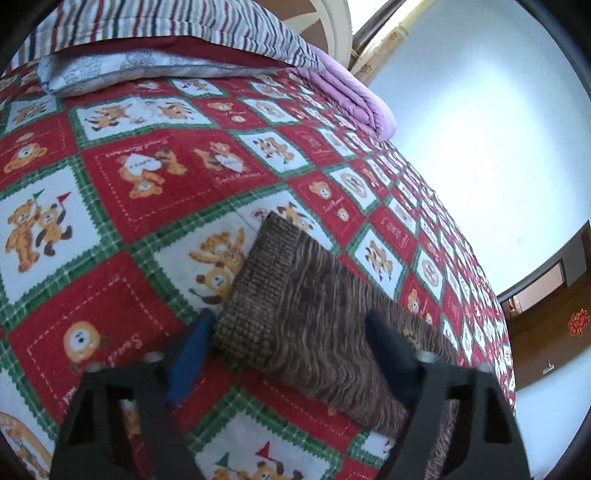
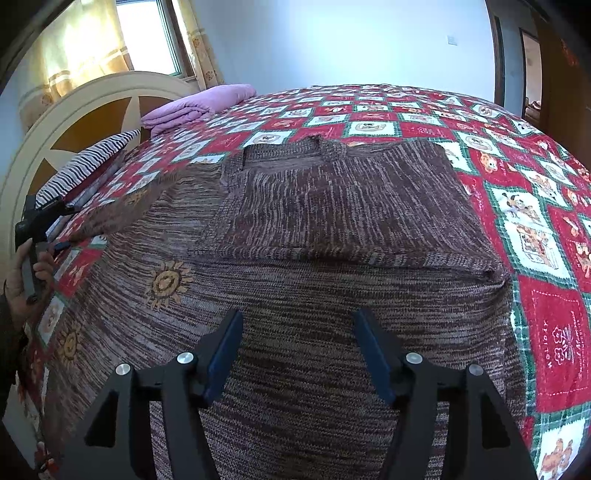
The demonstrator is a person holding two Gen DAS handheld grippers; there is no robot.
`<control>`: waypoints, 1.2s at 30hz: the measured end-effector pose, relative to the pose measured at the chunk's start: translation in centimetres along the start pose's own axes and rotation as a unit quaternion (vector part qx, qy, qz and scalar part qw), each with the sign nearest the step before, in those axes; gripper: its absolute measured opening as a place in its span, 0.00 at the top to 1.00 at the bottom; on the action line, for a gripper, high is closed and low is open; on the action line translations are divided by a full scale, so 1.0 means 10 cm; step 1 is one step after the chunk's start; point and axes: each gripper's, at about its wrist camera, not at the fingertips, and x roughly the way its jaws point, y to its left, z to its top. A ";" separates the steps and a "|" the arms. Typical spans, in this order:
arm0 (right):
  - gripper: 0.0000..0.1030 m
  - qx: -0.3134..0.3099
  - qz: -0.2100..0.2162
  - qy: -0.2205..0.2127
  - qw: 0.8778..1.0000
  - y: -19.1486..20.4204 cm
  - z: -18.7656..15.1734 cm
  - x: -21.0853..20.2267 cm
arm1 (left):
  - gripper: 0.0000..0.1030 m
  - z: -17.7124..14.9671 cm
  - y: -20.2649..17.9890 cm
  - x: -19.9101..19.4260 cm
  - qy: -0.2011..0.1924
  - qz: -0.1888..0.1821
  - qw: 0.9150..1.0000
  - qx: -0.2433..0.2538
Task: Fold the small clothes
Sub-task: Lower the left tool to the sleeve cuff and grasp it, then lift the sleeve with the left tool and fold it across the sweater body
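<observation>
On the bed: brown knit sweater (image 2: 332, 229) lies flat on the teddy-bear quilt (image 2: 546, 206), neckline toward the far edge.
Fold state: one sleeve side already lies turned in over the body, its edge straight across the middle; judged as part-way through the fold.
Left sleeve: stretched out across the quilt, ribbed cuff (image 1: 258, 280) at its end; probably the next piece to bring in.
Left gripper (image 1: 291, 325): jaws wide, straddling the sleeve by the cuff, not closed on it; placed so as to pinch the cuff, by my reading.
Right gripper (image 2: 297, 332): jaws wide, nothing between them, hovering over the lower body of the sweater; contact with the knit cannot be told.
Head of bed: striped pillow (image 1: 166, 26) and folded purple blanket (image 2: 195, 103), well apart from the sweater.
Containers: none in view; the sweater rests directly on the quilt.
</observation>
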 end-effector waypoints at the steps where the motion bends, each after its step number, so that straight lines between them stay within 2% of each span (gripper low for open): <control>1: 0.37 0.001 0.001 0.000 1.000 0.00 0.00 0.00 | 0.45 0.00 -0.02 0.01 0.003 0.003 1.000 0.007; 2: 0.37 0.001 0.002 0.000 1.000 0.00 0.00 0.00 | 0.62 -0.01 -0.04 0.03 0.007 0.010 1.000 0.017; 3: 0.37 0.002 0.003 -0.001 1.000 -0.01 0.00 0.00 | 0.73 -0.01 -0.06 0.04 0.010 0.018 0.999 0.027; 6: 0.37 0.001 0.003 -0.001 1.000 -0.02 0.00 0.00 | 0.82 -0.02 -0.14 0.04 0.011 0.030 0.998 0.057; 9: 0.37 0.002 0.004 -0.001 1.000 -0.01 0.00 0.00 | 0.83 -0.02 -0.25 -0.05 -0.006 0.035 0.996 0.086; 12: 0.37 0.003 0.005 -0.001 1.000 -0.02 0.00 0.00 | 0.83 -0.05 -0.44 -0.15 -0.025 0.062 0.989 0.133; 15: 0.37 0.004 0.006 -0.002 1.000 -0.02 0.00 0.00 | 0.83 -0.08 -0.59 -0.22 -0.035 0.065 0.984 0.161; 24: 0.37 0.013 0.018 -0.004 1.000 -0.06 -0.01 -0.01 | 0.84 -0.14 -1.15 -0.55 -0.053 0.018 0.977 0.208; 36: 0.37 0.013 0.018 -0.005 1.000 -0.07 -0.01 -0.01 | 0.84 -0.33 -1.86 -0.83 -0.052 -0.043 0.965 0.253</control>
